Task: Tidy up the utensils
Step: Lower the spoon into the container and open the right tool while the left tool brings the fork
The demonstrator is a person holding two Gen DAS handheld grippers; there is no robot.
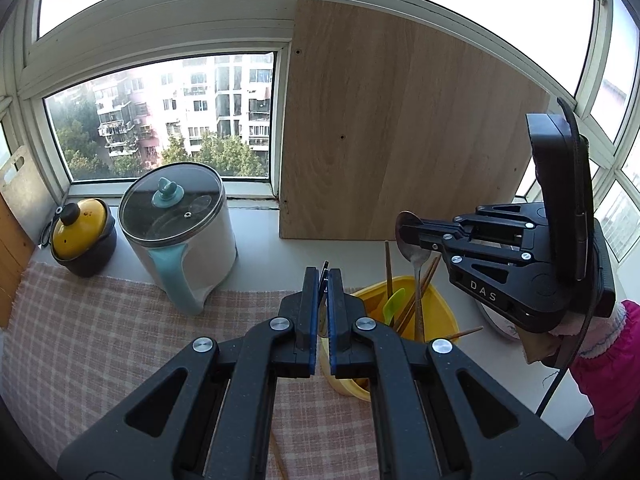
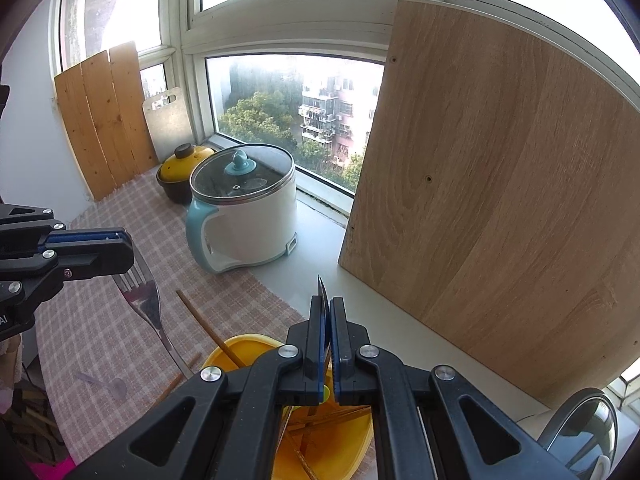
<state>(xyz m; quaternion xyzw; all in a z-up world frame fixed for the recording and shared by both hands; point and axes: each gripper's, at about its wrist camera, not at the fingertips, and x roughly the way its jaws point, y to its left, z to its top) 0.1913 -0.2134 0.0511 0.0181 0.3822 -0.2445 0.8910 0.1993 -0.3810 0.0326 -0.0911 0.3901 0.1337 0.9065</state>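
Note:
A yellow utensil holder [image 1: 440,312] stands on the checked cloth, holding chopsticks and a green spatula [image 1: 394,304]. My right gripper [image 1: 404,226] is shut on a metal spoon [image 1: 418,258] whose handle reaches down into the holder; in the right wrist view the spoon's bowl shows edge-on between its fingers [image 2: 325,320] above the holder [image 2: 236,350]. My left gripper [image 1: 323,280] is shut on a metal fork, seen edge-on in its own view and clearly in the right wrist view [image 2: 142,296], left of the holder, handle pointing down toward it.
A white and blue electric pot [image 1: 180,232] and a yellow-lidded clay pot [image 1: 82,236] stand at the back left. A large wooden board [image 1: 400,128] leans on the window. Loose chopsticks [image 2: 204,324] lie on the cloth. A pan lid [image 2: 580,424] sits at the right.

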